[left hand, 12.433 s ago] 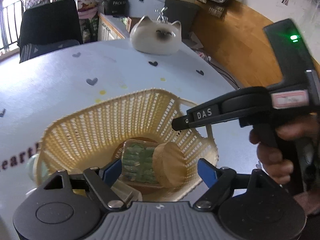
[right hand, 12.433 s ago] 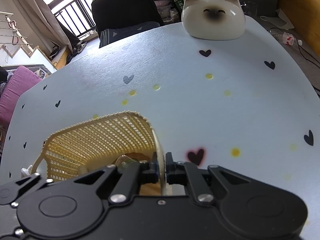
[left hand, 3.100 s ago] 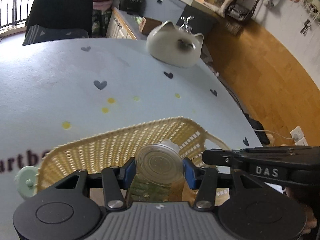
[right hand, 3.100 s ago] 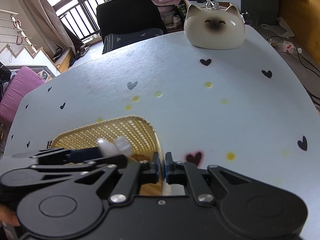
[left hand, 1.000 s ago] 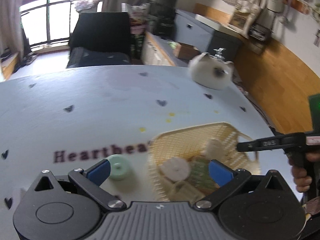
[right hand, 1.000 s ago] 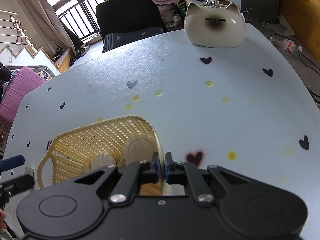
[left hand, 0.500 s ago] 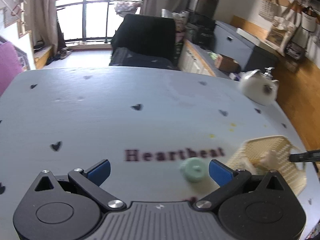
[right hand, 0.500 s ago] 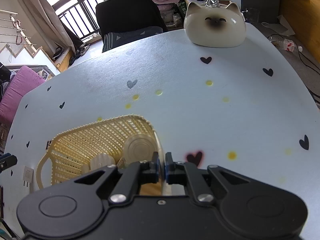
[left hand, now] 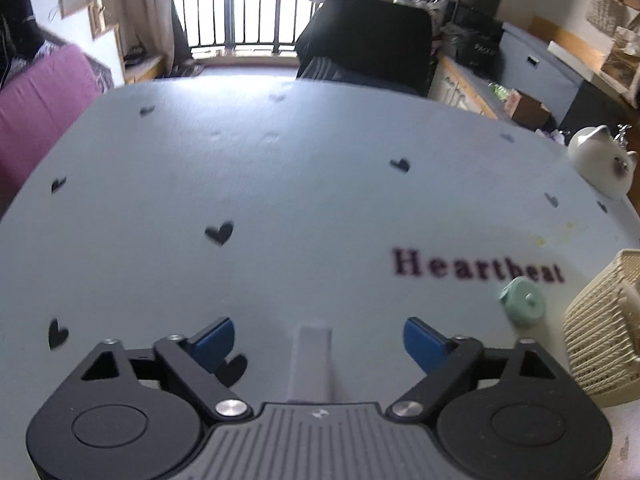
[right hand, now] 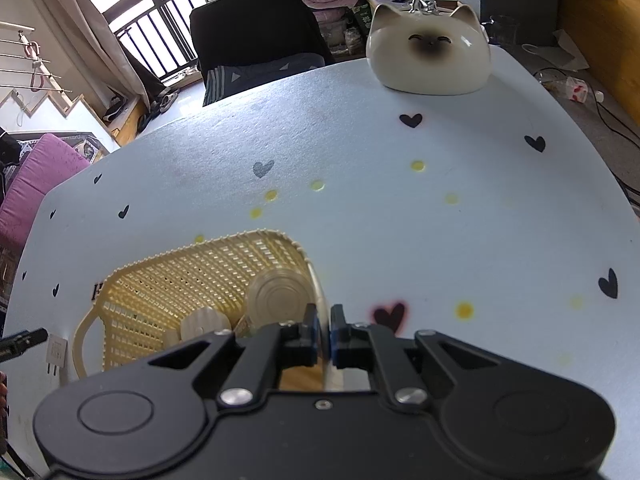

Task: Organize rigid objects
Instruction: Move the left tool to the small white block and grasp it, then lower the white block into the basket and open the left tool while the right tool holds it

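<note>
My left tongs [left hand: 316, 336] closing around a grey bar [left hand: 310, 360], lower centre. Right tongs [right hand: 324, 332] pinch the basket [right hand: 304, 254] rim. Next, I judge: seat grip, lift.

Round lid [left hand: 522, 301] just left of basket [left hand: 600, 340]

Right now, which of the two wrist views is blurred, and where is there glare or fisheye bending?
Left wrist view: motion-smeared, the Heartbeat lettering and mint green disc soft, window blown out. Right wrist view: sharp on the cat-shaped ceramic and wicker basket; the table edge bows from the fisheye.
</note>
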`<state>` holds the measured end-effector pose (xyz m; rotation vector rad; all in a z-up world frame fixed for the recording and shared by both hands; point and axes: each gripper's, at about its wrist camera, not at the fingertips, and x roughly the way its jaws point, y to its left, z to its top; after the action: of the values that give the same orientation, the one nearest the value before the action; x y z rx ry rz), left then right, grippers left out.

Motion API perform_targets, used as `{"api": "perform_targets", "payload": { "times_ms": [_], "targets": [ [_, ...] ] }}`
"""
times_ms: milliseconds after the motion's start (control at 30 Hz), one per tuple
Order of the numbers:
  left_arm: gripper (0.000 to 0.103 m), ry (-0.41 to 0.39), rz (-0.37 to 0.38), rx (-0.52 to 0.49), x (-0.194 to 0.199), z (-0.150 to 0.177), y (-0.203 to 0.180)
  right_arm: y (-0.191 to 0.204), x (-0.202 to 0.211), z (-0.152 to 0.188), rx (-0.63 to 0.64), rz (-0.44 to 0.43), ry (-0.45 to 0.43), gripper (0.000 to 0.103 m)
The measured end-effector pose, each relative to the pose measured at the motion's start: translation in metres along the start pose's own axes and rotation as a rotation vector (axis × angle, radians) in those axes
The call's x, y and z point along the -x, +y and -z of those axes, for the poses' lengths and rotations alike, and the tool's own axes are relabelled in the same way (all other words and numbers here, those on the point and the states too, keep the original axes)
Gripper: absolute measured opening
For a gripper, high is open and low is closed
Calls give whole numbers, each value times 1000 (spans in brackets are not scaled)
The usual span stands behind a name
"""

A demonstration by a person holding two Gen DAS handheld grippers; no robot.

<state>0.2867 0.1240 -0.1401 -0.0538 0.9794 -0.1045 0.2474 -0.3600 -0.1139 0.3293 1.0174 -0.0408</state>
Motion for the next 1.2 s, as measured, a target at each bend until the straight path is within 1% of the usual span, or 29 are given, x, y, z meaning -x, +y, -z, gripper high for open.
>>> {"api": "perform_targets", "payload": {
  "times_ms": [33, 100, 200, 333, 367, 400, 467, 667, 800, 967, 1133, 1200],
  "targets": [
    [80, 17, -2, 3, -4, 2, 2, 0, 0, 0, 0, 0, 0, 6],
    [67, 40, -14, 0, -8, 6, 2, 0, 0, 0, 1, 1, 0, 6],
    [59, 60, -29, -9, -13, 12, 0, 0, 0, 0, 0, 0, 0, 6],
    [50, 49, -34, 3, -14, 14, 0, 0, 0, 0, 0, 0, 0, 6],
    [44, 46, -31, 5, -14, 13, 0, 0, 0, 0, 1, 0, 0, 6],
    [36, 45, -25, 7, -14, 13, -1, 0, 0, 0, 1, 0, 0, 6],
    [25, 40, -15, 24, -13, 13, -2, -1, 0, -1, 1, 2, 0, 6],
    [24, 47, -11, 22, -9, 14, -12, -1, 0, -1, 1, 1, 0, 6],
    [24, 13, 25, 33, 4, 8, -24, -1, 0, -1, 1, 2, 0, 6],
    [24, -61, 109, -15, 32, -9, -55, -2, 0, 0, 1, 2, 0, 7],
    [24, -111, 236, -89, 58, -24, -100, -5, 0, -1, -3, 1, 0, 7],
    [24, -123, 299, -121, 65, -28, -121, -5, 0, -1, -2, 1, -1, 7]
  ]
}}
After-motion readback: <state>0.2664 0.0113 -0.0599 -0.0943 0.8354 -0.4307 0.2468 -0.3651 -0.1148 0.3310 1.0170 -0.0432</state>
